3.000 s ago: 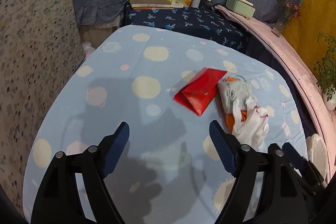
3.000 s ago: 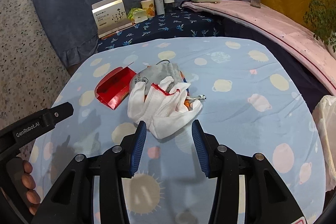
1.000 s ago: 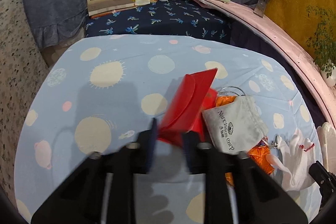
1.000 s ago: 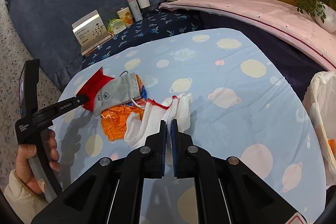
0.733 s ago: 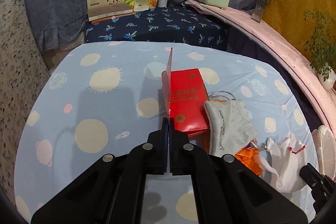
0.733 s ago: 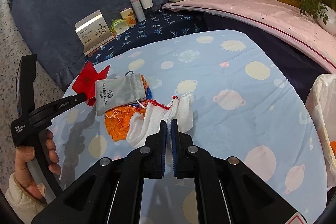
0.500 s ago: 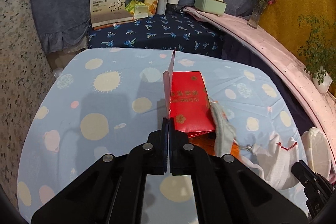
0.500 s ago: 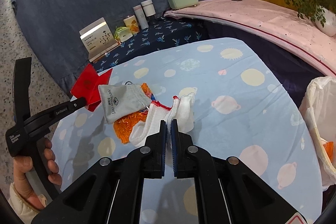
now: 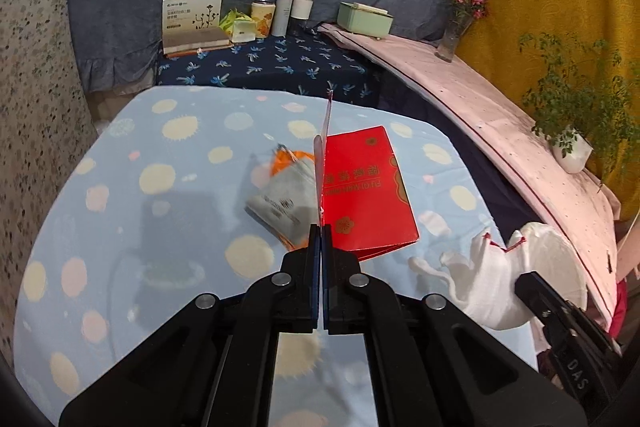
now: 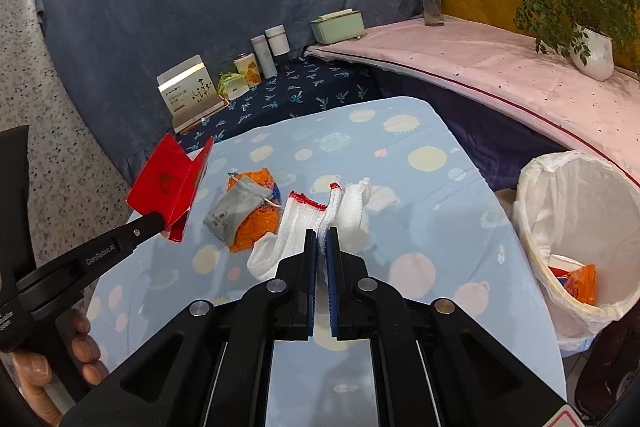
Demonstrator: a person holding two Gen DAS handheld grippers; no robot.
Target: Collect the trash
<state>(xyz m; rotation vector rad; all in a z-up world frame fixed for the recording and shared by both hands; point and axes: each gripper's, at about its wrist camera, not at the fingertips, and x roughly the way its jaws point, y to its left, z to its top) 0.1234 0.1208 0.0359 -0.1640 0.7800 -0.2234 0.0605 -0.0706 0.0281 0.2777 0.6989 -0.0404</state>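
Note:
My left gripper (image 9: 321, 227) is shut on a red paper envelope (image 9: 364, 187) and holds it in the air above the blue spotted table (image 9: 120, 227). It also shows in the right wrist view (image 10: 168, 187). My right gripper (image 10: 321, 233) is shut on a white glove with red trim (image 10: 316, 223), lifted off the table; the glove also shows in the left wrist view (image 9: 488, 279). A grey drawstring pouch (image 10: 236, 207) lies on an orange wrapper (image 10: 256, 223) on the table. A white-lined trash bin (image 10: 576, 227) stands off the table's right edge, with trash inside.
A dark blue side table (image 10: 288, 95) behind holds a card box (image 10: 190, 93), cans and bottles. A pink ledge (image 10: 500, 67) with a green box, a flower vase and a potted plant (image 10: 592, 51) runs along the right.
Both grippers closed on their items and lifted them: the red envelope rose off the table to the left, the white glove rose toward the bin. The pouch and orange wrapper stayed on the table.

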